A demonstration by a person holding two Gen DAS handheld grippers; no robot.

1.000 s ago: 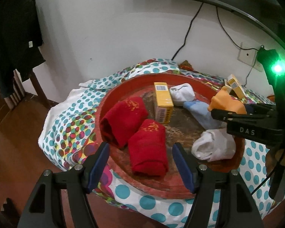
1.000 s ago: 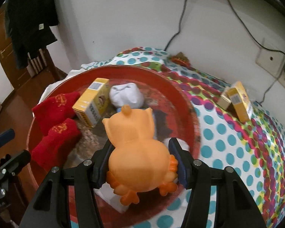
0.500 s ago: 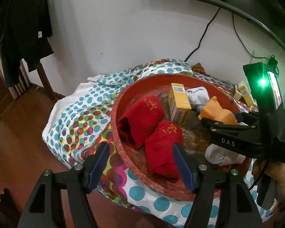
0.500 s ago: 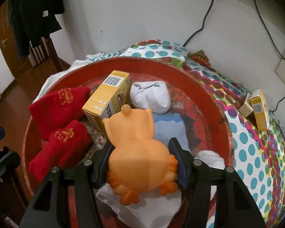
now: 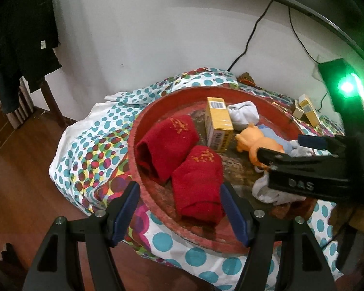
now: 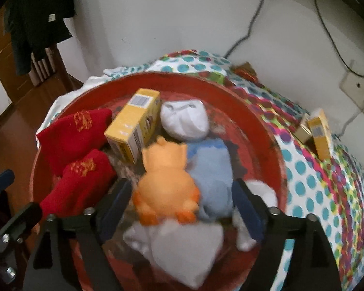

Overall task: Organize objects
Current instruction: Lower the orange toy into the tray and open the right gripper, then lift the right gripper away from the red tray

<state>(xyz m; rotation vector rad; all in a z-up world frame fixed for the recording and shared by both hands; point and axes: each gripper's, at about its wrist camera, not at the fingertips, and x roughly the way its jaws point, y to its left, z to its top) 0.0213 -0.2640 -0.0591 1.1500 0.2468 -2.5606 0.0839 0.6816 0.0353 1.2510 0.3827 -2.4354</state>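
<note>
A round red tray (image 5: 155, 189) (image 6: 259, 126) sits on a polka-dot cloth. In it lie two rolled red socks (image 5: 167, 143) (image 5: 197, 179), a yellow box (image 5: 217, 123) (image 6: 133, 123), white socks (image 6: 184, 117), a blue sock (image 6: 211, 169) and an orange toy animal (image 6: 166, 181) (image 5: 257, 143). My right gripper (image 6: 180, 200) is open; the toy lies between its fingers with gaps on both sides, resting on the socks. My left gripper (image 5: 179, 208) is open and empty, hovering at the tray's near rim over the nearer red sock.
Two small yellow boxes (image 6: 318, 133) (image 5: 305, 111) stand on the cloth (image 6: 315, 194) right of the tray. A wall with cables and a socket (image 6: 356, 89) is behind. Wooden floor (image 5: 19, 169) and a dark coat on a rack (image 5: 17, 36) are at the left.
My right gripper has opened and let go of the orange toy, which now rests in the tray on the socks. The left gripper has drawn back a little.
</note>
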